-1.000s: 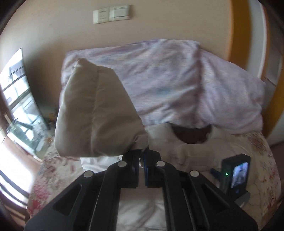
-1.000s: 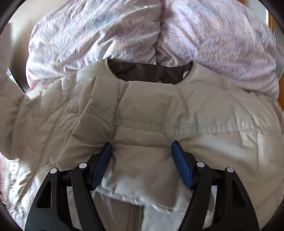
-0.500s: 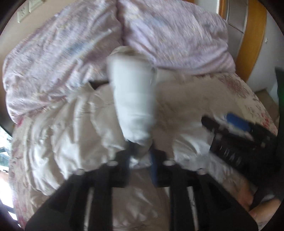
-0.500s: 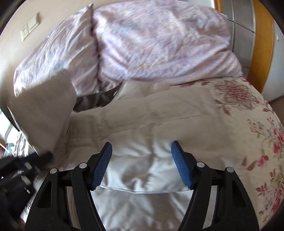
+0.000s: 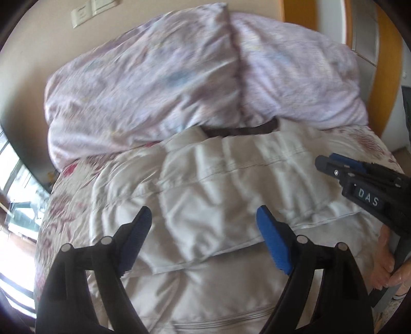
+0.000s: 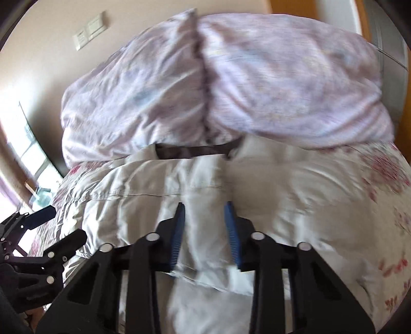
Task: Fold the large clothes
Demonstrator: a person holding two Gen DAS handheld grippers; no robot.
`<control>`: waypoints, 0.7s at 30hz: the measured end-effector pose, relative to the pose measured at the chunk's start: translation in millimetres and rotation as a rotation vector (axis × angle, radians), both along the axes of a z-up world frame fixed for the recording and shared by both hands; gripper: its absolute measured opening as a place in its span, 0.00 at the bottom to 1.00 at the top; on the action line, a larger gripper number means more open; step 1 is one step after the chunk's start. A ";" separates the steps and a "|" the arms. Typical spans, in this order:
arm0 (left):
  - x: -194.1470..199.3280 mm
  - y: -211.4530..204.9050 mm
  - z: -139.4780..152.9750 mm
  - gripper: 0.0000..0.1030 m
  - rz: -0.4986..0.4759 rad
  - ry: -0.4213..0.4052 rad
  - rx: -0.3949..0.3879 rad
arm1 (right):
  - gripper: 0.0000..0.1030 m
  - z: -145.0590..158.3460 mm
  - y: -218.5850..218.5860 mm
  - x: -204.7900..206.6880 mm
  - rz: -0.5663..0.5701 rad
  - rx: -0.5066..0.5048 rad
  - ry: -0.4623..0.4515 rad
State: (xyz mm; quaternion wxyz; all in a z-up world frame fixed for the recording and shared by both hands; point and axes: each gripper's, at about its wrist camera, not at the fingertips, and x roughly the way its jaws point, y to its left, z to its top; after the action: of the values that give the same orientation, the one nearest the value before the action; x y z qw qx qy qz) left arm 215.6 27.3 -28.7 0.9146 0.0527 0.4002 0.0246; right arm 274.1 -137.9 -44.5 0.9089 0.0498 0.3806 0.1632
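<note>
Left gripper (image 5: 203,218): jaws spread wide and opening, blue pads clear of the fabric, nothing pinched. It hung over the cream padded jacket (image 5: 218,195), which lay flat on the floral bedsheet (image 5: 59,210), both sleeves folded across the chest, dark collar lining at 12 o'clock. Right gripper (image 6: 204,226): jaws closing; a ridge of folded sleeve fabric stood between the pads, but blur hid whether they pressed on it. In the left view the right gripper entered at 3 o'clock, with a hand (image 5: 388,262) on its grip at 4 o'clock. Beyond the jacket, at 12 o'clock, a rumpled lilac duvet (image 5: 179,77) was heaped against a beige wall carrying switch plates (image 5: 92,9) at 11 o'clock; window (image 5: 15,195) at 9 o'clock, orange door frame (image 5: 385,64) at 2 o'clock. Versus one second earlier: the left gripper then held a sleeve raised, jaws pressed together; that sleeve now lay released across the jacket. The right jaws had then been wider.
</note>
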 end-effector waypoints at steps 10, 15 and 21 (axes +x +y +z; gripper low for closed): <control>-8.0 22.7 -13.9 0.81 0.041 0.013 0.040 | 0.26 -60.6 20.5 24.8 0.029 -0.155 0.111; -3.1 28.7 -25.4 0.81 0.056 0.044 0.054 | 0.26 -67.4 21.0 32.3 0.030 -0.152 0.138; -16.6 34.0 -28.3 0.93 0.084 0.031 0.128 | 0.28 -57.1 7.4 23.7 0.031 -0.091 0.157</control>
State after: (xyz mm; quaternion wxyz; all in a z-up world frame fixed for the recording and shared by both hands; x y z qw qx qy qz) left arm 199.1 61.4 -57.0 0.9011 0.0946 0.4139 0.0877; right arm 297.8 -130.5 -101.6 0.8750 0.0151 0.4584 0.1554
